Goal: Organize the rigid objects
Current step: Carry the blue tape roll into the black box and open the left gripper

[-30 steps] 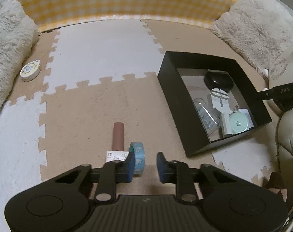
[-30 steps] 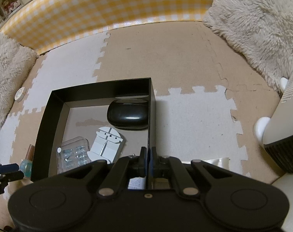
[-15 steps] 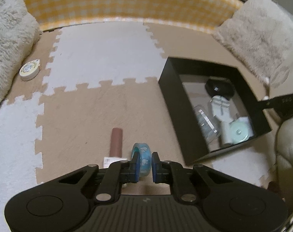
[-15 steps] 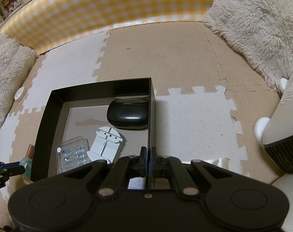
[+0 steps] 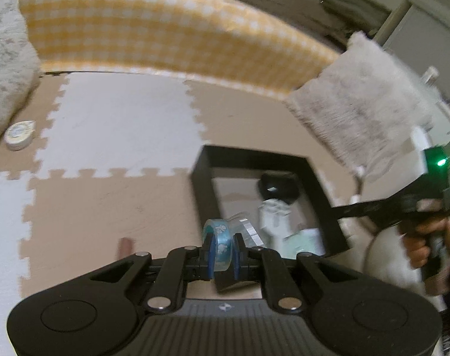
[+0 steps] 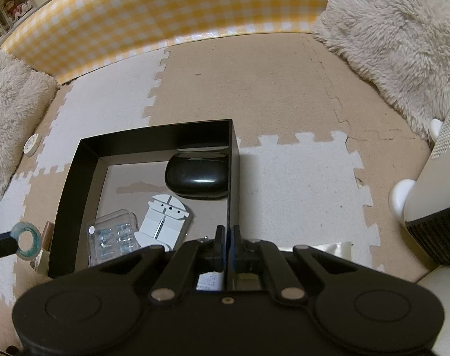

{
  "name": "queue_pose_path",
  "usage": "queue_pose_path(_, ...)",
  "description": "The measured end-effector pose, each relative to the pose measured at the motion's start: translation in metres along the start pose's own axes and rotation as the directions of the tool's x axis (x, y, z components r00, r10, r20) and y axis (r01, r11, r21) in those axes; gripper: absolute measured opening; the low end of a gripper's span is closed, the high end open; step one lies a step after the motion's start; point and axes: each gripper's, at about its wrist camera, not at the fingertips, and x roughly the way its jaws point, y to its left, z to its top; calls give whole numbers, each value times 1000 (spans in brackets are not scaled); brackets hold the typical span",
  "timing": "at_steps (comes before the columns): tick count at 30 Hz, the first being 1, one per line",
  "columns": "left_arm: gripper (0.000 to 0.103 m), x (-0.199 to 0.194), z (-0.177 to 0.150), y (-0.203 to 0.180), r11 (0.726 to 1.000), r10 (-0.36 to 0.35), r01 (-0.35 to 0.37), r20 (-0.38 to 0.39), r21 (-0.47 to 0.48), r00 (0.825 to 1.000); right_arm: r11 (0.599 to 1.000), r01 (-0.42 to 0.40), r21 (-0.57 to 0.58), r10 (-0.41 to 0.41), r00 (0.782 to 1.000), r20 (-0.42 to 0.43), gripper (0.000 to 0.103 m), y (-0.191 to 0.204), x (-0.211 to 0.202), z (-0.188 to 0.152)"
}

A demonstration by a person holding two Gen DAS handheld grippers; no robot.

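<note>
My left gripper (image 5: pixel 222 253) is clamping the blue tape roll (image 5: pixel 220 244) on edge between its blue pads, clear of the mat; the left view is smearing with blur. From the right camera the same roll (image 6: pixel 27 239) is showing its open ring face at the far left edge, just outside the black box (image 6: pixel 85 175).

My right gripper (image 6: pixel 227 241) is sitting clenched, pads together with nothing between them, over the box's near right wall. Only the left view is showing my hand (image 5: pixel 432 237) wrapped on that gripper's handle, at the right edge.

Only the right view is giving the box's contents sharply: a clear plastic case (image 6: pixel 113 234) near left, a white flat tool (image 6: pixel 165 218) beside it, a black glossy case (image 6: pixel 196 175) against the far right wall.

A brown tube (image 5: pixel 124 244) is lying on the mat left of the roll. Further off left, a small round tin (image 5: pixel 18 135) is resting near the fluffy cushion (image 5: pixel 5 68). The yellow checked bolster (image 6: pixel 171 14) is closing the far side.
</note>
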Motion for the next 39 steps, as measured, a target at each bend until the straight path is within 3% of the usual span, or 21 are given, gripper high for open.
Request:
queue_pose_path(11,13,39,16,-47,992,-114,117,-51,42,992,1000,7,-8,-7,1000,1,3,0,0,-1)
queue_pose_path(27,13,123,17,-86,956,-283,280,-24,-84,959,1000,2,-3,-2,1000,1,3,1,0,-1)
queue_pose_path(36,13,160,6,-81,932,-298,281,-42,-231,954,1000,-1,-2,1,1000,1,3,1,0,-1)
queue_pose_path(39,15,163,5,-83,943,-270,253,-55,-216,961,1000,-2,-2,2,1000,1,3,0,0,-1)
